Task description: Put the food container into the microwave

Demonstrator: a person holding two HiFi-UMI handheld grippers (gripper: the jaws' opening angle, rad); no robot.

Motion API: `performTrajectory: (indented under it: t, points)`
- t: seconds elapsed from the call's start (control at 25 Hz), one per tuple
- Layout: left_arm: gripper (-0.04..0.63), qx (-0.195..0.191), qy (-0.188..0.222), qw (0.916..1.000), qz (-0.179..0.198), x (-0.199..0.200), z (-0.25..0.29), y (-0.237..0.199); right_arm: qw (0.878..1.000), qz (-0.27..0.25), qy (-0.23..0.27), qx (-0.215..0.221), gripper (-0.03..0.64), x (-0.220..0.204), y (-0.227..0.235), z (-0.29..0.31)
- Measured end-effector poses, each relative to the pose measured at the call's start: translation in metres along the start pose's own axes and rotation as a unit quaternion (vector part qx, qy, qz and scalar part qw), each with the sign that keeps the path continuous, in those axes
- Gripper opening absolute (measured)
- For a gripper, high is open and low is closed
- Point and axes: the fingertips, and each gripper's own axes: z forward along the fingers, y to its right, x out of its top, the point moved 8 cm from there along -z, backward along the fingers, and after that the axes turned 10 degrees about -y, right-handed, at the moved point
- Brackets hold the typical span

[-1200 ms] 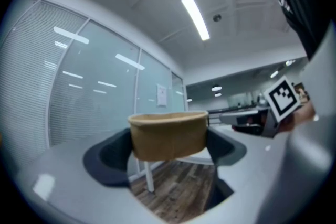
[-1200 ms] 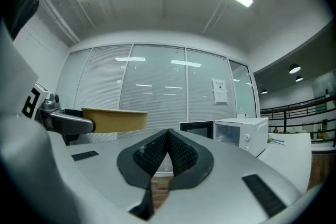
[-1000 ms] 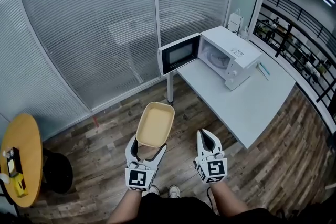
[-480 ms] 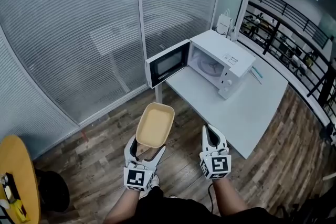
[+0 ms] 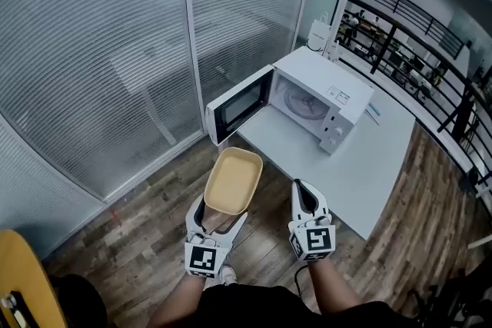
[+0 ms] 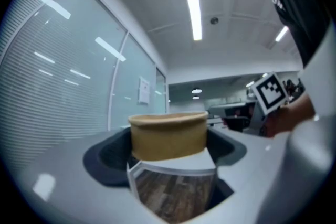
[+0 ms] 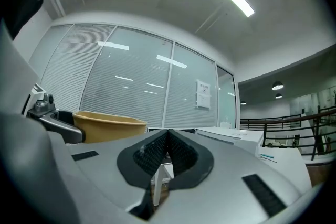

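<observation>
Wood-plank flooring and a glass partition frame the head view: a white microwave oven [image 5: 327, 96] stands on a white table [image 5: 369, 165] with its door [image 5: 240, 105] open, well apart from the shallow tan food container [image 5: 232, 180], which the left gripper [image 5: 217, 217] carries above the floor beside the right gripper [image 5: 301, 194]. Left gripper view: the jaws pinch the container's [image 6: 168, 136] near end; right gripper view: the jaws are pressed together on nothing, the container [image 7: 107, 124] to their left. Judged step: the carry toward the oven; the next move calls for reaching the table and passing the container level through the doorway, clear of the door.
</observation>
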Motion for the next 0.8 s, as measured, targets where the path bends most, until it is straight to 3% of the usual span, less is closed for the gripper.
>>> performTrajectory:
  t: [0.48, 0.8]
  points:
    - [0.451, -0.075, 0.016, 0.9965, -0.032, 0.005, 0.068, -0.019, 0.997, 0.015, -0.026, -0.076, 0.006, -0.018, 0.03, 0.021]
    - [0.451, -0.1, 0.018, 0.9944, -0.028, 0.014, 0.127, -0.01, 0.996, 0.011, -0.029, -0.079, 0.008, -0.019, 0.064, 0.046]
